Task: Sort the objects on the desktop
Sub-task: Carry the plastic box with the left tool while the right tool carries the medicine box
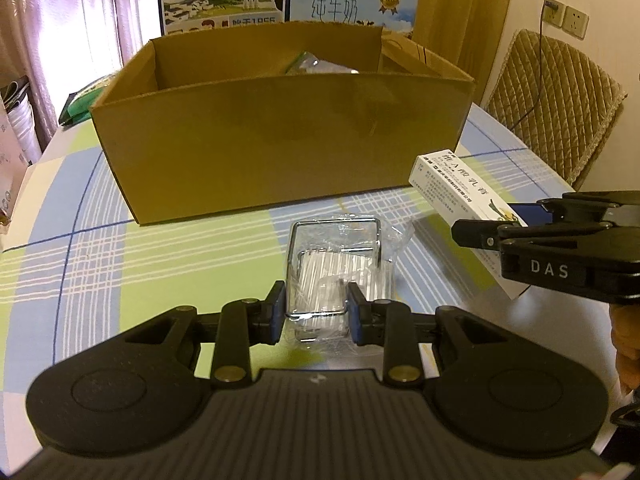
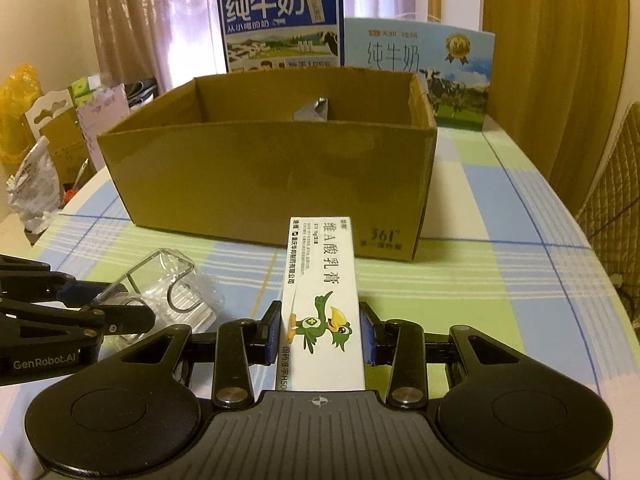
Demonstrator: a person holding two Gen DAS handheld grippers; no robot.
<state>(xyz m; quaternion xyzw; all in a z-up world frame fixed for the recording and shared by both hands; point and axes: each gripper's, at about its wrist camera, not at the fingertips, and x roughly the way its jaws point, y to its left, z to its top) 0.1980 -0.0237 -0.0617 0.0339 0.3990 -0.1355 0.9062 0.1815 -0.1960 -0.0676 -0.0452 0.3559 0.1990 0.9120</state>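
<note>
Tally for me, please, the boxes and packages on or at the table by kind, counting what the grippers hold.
Open cardboard box: 1
Milk cartons: 2
White ointment box in the right gripper: 1
Clear plastic package with a wire frame in the left gripper: 1
Total: 5

Left hand-held gripper (image 1: 316, 312) is clamping a clear plastic packet with a bent wire frame (image 1: 336, 264), blue pads touching both sides. Packet is resting on the checked green-blue counter (image 1: 120, 264), just in front of the open brown cardboard box (image 1: 280, 136). Right hand-held gripper (image 1: 500, 220) is gripping a white medicine carton (image 1: 452, 188), tilted, off the counter.
</note>
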